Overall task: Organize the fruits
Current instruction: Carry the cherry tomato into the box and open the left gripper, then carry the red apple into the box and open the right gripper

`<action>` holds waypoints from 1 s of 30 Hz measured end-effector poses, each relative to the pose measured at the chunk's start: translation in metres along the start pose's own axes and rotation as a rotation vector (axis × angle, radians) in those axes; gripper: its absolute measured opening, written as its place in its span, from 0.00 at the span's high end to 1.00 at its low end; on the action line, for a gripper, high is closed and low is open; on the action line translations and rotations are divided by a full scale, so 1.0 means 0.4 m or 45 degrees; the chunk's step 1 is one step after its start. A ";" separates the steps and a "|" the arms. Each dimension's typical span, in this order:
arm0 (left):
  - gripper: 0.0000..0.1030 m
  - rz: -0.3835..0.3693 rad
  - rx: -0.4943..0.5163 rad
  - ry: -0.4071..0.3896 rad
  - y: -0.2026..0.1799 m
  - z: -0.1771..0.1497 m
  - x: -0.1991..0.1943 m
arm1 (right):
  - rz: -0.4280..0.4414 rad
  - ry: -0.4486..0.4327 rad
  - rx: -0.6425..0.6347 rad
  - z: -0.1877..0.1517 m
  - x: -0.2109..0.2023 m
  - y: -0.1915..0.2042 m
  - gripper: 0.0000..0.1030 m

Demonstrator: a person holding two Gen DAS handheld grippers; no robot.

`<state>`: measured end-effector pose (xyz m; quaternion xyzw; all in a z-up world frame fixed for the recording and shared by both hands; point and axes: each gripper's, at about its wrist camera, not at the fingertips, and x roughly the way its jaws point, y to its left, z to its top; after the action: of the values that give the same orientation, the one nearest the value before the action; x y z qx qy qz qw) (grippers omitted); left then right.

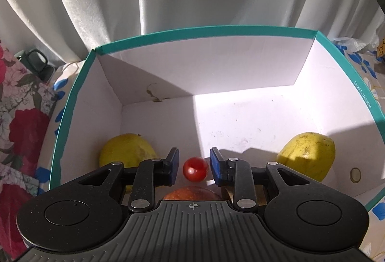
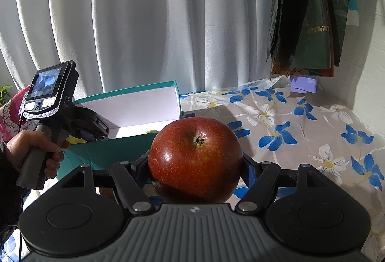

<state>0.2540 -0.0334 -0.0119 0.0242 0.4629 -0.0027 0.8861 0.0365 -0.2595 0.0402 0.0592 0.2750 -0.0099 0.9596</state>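
Left wrist view: left claw (image 1: 194,167) just inside the teal-rimmed box (image 1: 72,98), pads spread slightly, clear of the small red tomato (image 1: 195,168) between them, apparently dropping. Two yellow fruits (image 1: 125,151) already in the box, one at each side; a reddish apple (image 1: 192,192) partly hidden below the claw.

Right wrist view: right claw (image 2: 195,165) pinching a large red apple (image 2: 195,158) above the flowered desk (image 2: 312,122), box (image 2: 134,103) behind to its left. Left hand (image 2: 31,151) on its grip at the box.

Judged partway: several fruits boxed, tomato nearly delivered, held apple not yet placed.
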 end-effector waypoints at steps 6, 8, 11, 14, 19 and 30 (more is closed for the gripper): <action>0.25 -0.002 -0.015 -0.051 0.009 -0.002 -0.032 | 0.001 -0.013 0.002 0.000 -0.009 0.000 0.29; 0.16 0.005 -0.024 -0.095 0.015 -0.009 -0.064 | 0.003 -0.016 -0.001 0.000 -0.009 -0.002 0.29; 0.05 0.028 -0.051 -0.154 0.020 -0.027 -0.123 | 0.004 -0.021 -0.005 0.001 -0.009 -0.003 0.29; 0.02 0.051 -0.046 -0.173 0.016 -0.047 -0.173 | 0.015 -0.028 -0.007 0.004 -0.010 -0.002 0.29; 0.02 0.034 -0.050 -0.180 0.015 -0.086 -0.243 | 0.046 -0.041 -0.017 0.014 -0.011 0.005 0.29; 0.01 0.115 -0.090 -0.204 0.055 -0.194 -0.328 | 0.117 -0.078 -0.086 0.032 -0.017 0.046 0.29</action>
<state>0.1161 -0.0104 0.0524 0.0133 0.3888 0.0516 0.9198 0.0383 -0.2428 0.0565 0.0391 0.2428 0.0416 0.9684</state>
